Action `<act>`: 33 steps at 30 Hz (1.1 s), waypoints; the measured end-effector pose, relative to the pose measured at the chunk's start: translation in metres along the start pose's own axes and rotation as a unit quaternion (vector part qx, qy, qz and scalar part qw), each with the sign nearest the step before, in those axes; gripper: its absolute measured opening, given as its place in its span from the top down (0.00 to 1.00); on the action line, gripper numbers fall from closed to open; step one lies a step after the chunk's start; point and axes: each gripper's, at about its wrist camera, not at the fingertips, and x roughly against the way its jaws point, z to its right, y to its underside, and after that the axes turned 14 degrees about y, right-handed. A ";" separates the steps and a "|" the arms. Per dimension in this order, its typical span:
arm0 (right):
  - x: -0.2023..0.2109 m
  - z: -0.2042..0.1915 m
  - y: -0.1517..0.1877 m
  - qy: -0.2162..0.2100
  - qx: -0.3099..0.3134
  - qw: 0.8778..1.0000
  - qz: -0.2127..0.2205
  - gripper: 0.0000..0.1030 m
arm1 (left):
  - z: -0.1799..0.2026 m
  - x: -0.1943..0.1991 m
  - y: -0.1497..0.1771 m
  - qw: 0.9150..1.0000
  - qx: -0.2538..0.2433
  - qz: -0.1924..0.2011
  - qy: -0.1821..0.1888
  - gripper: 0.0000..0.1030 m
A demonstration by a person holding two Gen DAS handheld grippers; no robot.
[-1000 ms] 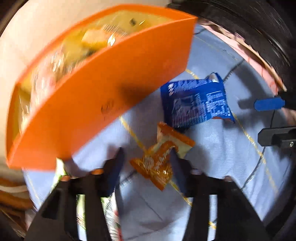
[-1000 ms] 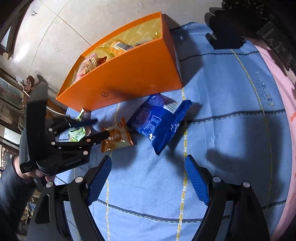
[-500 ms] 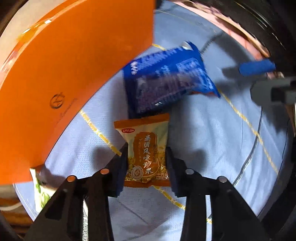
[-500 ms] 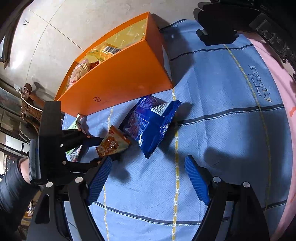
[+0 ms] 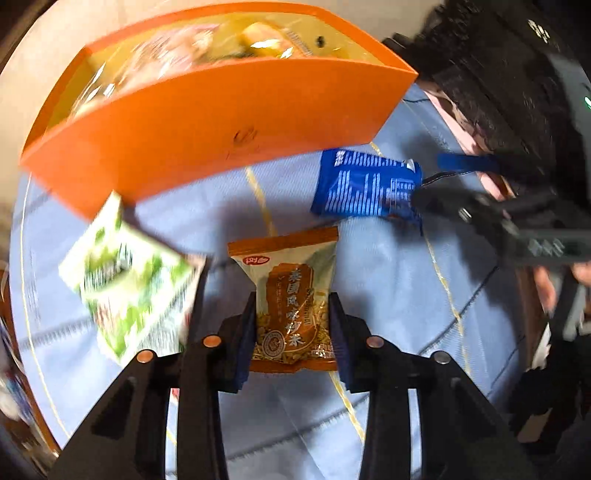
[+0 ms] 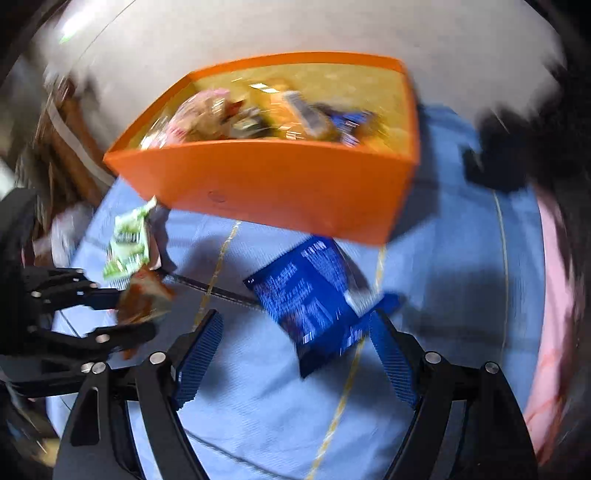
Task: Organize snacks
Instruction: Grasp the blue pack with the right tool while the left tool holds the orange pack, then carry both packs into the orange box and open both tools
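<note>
My left gripper is shut on a brown-orange snack packet, held upright above the blue cloth; the same packet shows blurred at the left of the right wrist view. A blue snack packet lies flat on the cloth, partly between the wide-spread fingers of my open right gripper, whose right fingertip is at the packet's corner. The blue packet also shows in the left wrist view. Behind stands an orange box with several snacks inside. A green-white packet lies near the box's left corner.
The blue cloth has yellow and dark stripes; a pink edge runs along its right side. Dark carved furniture rises at the back right. Pale floor tiles lie beyond the box. A person's hand holds the right gripper.
My left gripper has shut on the brown-orange packet and lifted it off the cloth. The right gripper, still open, has come closer to the blue packet. Both views rolled.
</note>
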 end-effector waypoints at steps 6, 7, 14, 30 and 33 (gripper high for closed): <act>-0.043 -0.018 -0.026 0.018 0.168 0.984 -0.058 0.19 | -0.004 -0.001 0.018 1.000 0.027 -0.003 0.010 0.66; -0.054 -0.021 -0.025 0.011 0.189 0.979 -0.078 0.15 | -0.007 0.002 0.020 0.999 0.031 -0.003 0.008 0.66; -0.086 -0.037 -0.012 0.027 0.213 0.973 -0.089 0.30 | 0.001 -0.020 0.007 0.999 0.042 -0.001 0.002 0.66; 0.010 -0.017 0.054 -0.068 0.006 0.997 -0.020 0.45 | 0.017 0.002 0.009 0.999 0.040 0.025 -0.011 0.66; 0.034 -0.019 0.051 -0.078 -0.015 0.997 0.001 0.44 | 0.022 0.015 0.007 0.999 0.033 0.035 -0.017 0.66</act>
